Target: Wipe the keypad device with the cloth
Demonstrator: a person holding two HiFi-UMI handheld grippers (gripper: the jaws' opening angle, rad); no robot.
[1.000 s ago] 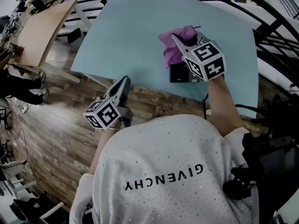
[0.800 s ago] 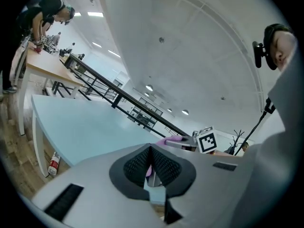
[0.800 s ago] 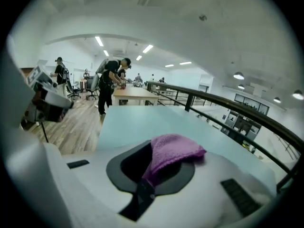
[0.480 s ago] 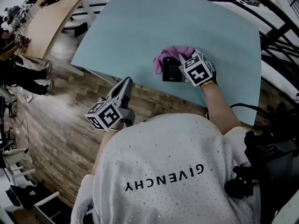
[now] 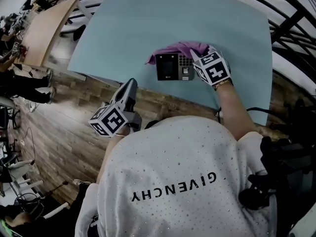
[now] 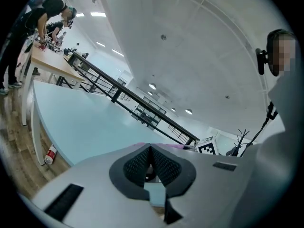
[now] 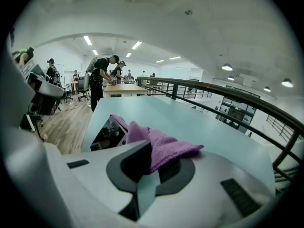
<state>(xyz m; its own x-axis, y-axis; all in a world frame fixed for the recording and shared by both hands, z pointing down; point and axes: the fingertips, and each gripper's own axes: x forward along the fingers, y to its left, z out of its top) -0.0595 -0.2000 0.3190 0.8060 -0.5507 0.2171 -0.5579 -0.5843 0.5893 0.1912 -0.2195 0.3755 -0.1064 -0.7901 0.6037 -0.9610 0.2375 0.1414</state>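
The keypad device lay flat on the pale blue surface, close to its near edge, with its dark screen toward 9 o'clock and its buttons toward 3 o'clock. The purple cloth was bunched against the device's 12 o'clock side, touching its far edge and trailing a little toward 10 o'clock.

The right claw sat at the device's 3 o'clock corner, with its marker cube just beside the keypad end. In the right gripper view the right claw was closed down on a fold of the cloth, which spilled out over the dark pads toward 2 o'clock. The device showed beyond it at 10 o'clock, with more cloth draped over its far rim.

The left claw was held at about 7 o'clock from the device, well apart from it and off the surface's near edge, above the wooden floor. In the left gripper view the left claw had its ribbed pads meeting at the tips, with nothing gripped between them (only a sliver of surface showed through the notch below).

People stood at a wooden table far off at 11 o'clock in the right gripper view.
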